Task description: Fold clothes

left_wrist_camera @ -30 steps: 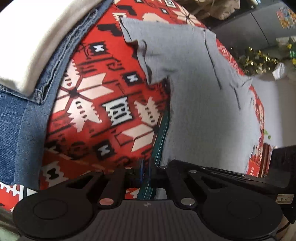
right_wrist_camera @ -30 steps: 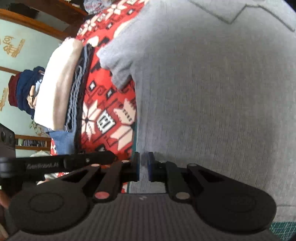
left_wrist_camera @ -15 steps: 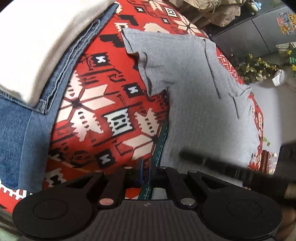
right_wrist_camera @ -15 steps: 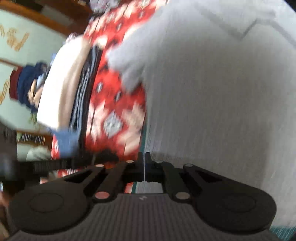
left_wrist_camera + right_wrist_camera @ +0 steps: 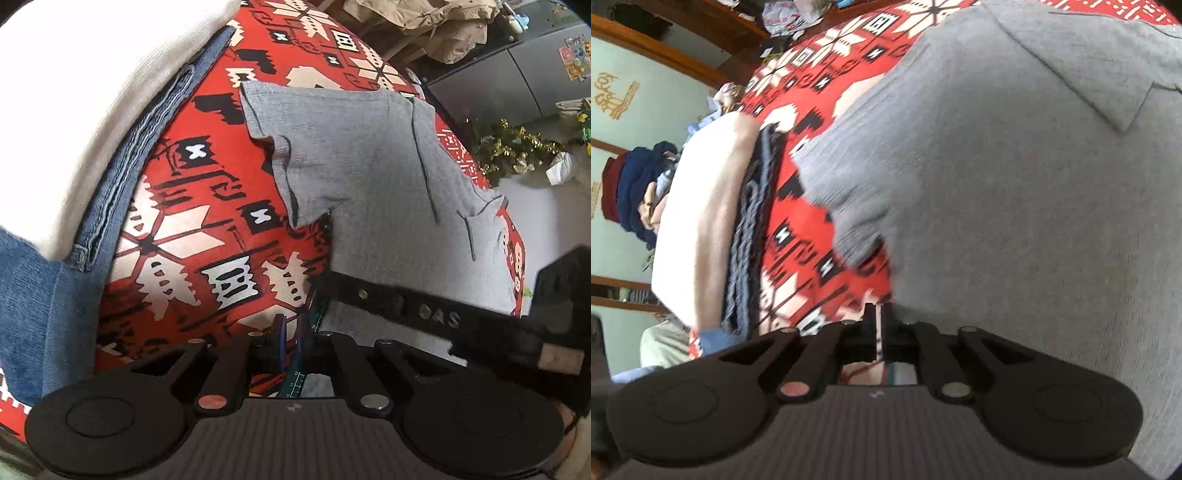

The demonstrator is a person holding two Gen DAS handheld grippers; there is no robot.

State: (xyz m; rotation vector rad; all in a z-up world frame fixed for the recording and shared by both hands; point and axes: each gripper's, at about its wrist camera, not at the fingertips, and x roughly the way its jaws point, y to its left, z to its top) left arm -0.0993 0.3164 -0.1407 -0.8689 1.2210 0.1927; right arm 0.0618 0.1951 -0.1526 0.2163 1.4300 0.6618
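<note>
Left wrist view: left gripper (image 5: 290,328) jaws nearly closed, nothing visibly held; grey shirt (image 5: 373,173) flat on red patterned cloth (image 5: 192,229), folded stack (image 5: 110,122) beside. Right wrist view: right gripper (image 5: 879,325) jaws near-closed at shirt edge; grip uncertain.

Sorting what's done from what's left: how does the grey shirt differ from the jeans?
The grey shirt lies spread open in a single layer with one sleeve out; the jeans are folded into thick layers. The shirt lies uncovered, while the jeans carry a folded white garment. Both rest on the red patterned cloth.
</note>
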